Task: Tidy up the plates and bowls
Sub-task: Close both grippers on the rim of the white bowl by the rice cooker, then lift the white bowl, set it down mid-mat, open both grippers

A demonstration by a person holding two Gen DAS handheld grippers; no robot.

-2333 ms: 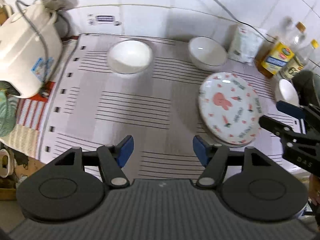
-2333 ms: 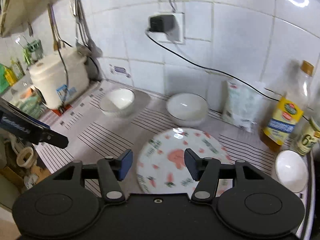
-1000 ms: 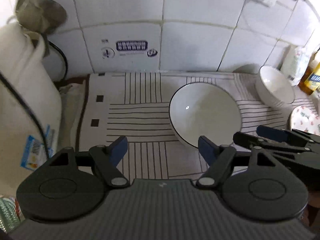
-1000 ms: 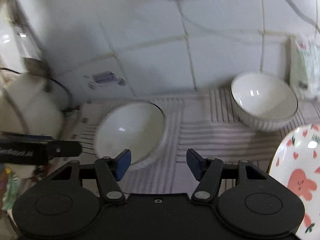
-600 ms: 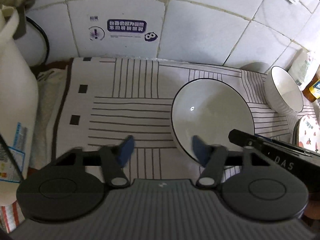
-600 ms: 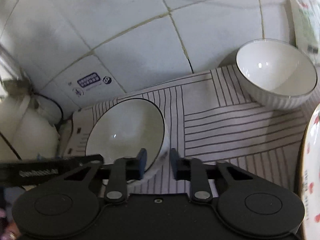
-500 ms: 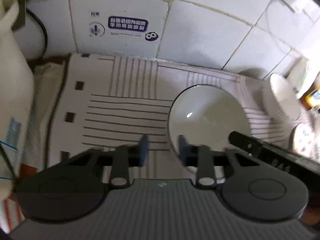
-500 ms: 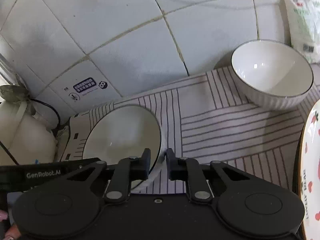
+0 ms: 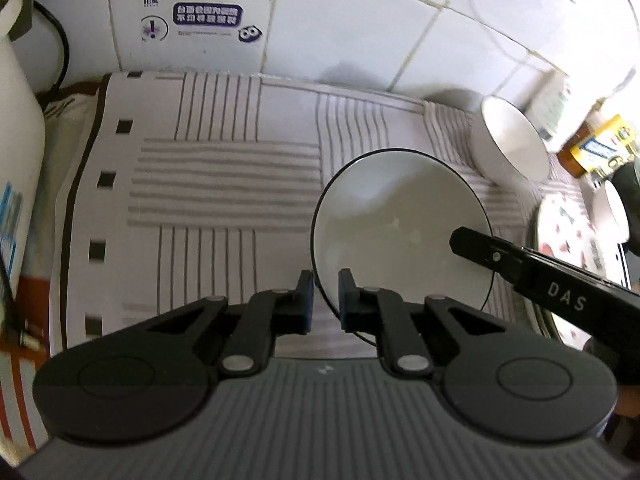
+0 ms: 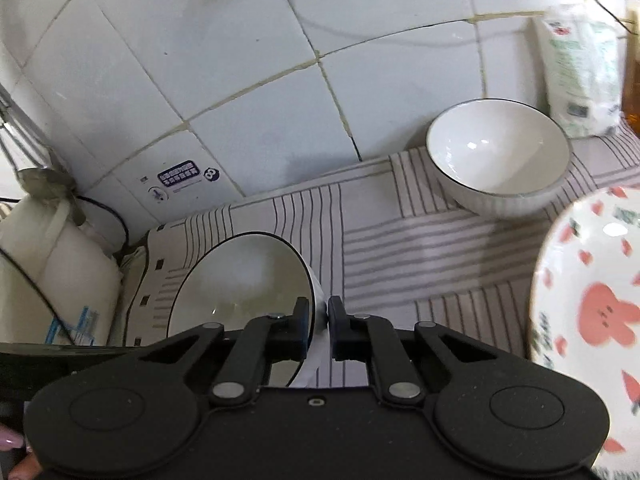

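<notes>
Both grippers have closed since a second ago. The left gripper [image 9: 323, 300] and right gripper [image 10: 319, 330] are each clamped on opposite rims of the black-rimmed bowl [image 9: 400, 232], now tilted above the striped surface [image 9: 200, 200]. Judgement: two-handed lift begun, probably toward the second bowl [image 10: 498, 156] far right.

Near bowl [image 9: 400, 232]: lower rim hidden behind left gripper [image 9: 324, 300] body; in the right wrist view its near part sits under right gripper [image 10: 319, 326]. Bunny plate [image 10: 592, 312] cut off by the right edge, print blurred. Oil bottle [image 9: 596, 148] blurred, label unreadable. Rice cooker [image 9: 16, 152] cut by the left edge. Wall sticker [image 9: 208, 16] text too small to read. Salt bag [image 10: 580, 76] print blurred.
</notes>
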